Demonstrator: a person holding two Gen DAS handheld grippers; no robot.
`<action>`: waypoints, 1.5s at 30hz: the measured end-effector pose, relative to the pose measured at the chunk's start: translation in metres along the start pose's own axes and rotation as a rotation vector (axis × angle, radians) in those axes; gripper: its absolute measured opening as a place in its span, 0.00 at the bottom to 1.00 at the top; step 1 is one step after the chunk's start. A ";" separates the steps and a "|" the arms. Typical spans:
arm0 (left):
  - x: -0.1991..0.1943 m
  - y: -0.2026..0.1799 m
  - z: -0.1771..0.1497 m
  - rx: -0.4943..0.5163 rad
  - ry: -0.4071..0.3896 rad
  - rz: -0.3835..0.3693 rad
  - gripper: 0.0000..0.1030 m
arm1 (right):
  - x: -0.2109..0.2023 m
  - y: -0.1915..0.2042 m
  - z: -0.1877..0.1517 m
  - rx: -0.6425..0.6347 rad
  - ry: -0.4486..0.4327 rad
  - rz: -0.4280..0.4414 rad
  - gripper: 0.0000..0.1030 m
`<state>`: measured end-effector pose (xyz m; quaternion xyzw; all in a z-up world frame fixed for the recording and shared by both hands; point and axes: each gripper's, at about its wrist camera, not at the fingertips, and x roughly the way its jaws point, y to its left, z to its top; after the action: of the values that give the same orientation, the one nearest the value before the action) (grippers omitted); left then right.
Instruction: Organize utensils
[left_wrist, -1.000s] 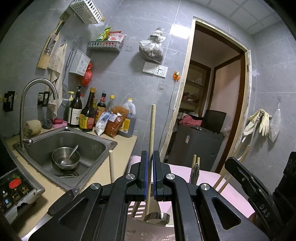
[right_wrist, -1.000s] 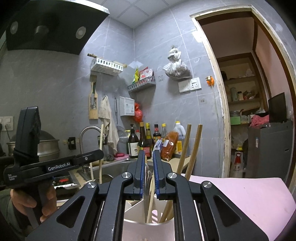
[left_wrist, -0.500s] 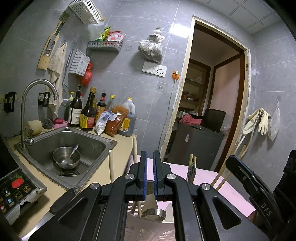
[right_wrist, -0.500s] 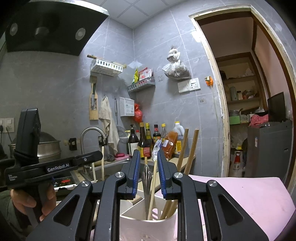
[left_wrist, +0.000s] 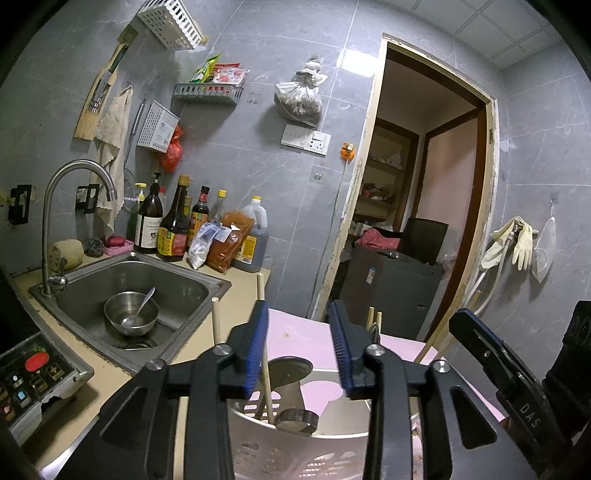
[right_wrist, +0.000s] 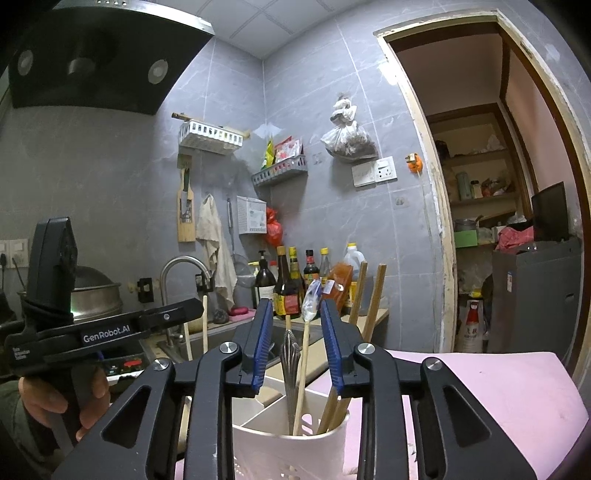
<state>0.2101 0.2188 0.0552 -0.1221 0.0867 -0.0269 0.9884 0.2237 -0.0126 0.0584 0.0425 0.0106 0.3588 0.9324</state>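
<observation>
A white plastic utensil holder (left_wrist: 295, 450) stands on the pink mat (left_wrist: 306, 336); it also shows in the right wrist view (right_wrist: 291, 450). My left gripper (left_wrist: 299, 350) is open just above it, over a wooden-handled ladle (left_wrist: 295, 417) that rests inside. My right gripper (right_wrist: 295, 343) is open above the holder's other side, with a metal utensil handle (right_wrist: 290, 354) and a wooden stick (right_wrist: 303, 365) standing between its jaws, untouched. Two more wooden handles (right_wrist: 373, 295) lean at the right.
A steel sink (left_wrist: 177, 288) with a bowl and spoon (left_wrist: 131, 314) lies at the left, by the tap (left_wrist: 48, 221). Sauce bottles (left_wrist: 173, 225) line the wall. An induction cooker (left_wrist: 33, 373) sits at lower left. A doorway (left_wrist: 417, 206) opens behind the mat.
Both grippers have opened. The left one let go of the wooden-handled ladle, which dropped down into the holder. The right one released the utensil it pinched.
</observation>
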 end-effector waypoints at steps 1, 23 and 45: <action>-0.001 -0.001 0.000 0.002 0.002 0.000 0.34 | -0.003 -0.001 0.001 0.002 -0.001 -0.001 0.26; -0.026 -0.041 -0.013 0.012 0.034 0.035 0.92 | -0.058 -0.026 0.021 0.038 0.079 -0.187 0.65; -0.061 -0.095 -0.039 0.076 0.080 0.062 0.97 | -0.137 -0.043 0.025 0.087 0.152 -0.422 1.00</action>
<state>0.1400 0.1223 0.0517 -0.0805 0.1286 -0.0042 0.9884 0.1522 -0.1382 0.0777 0.0522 0.1051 0.1572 0.9806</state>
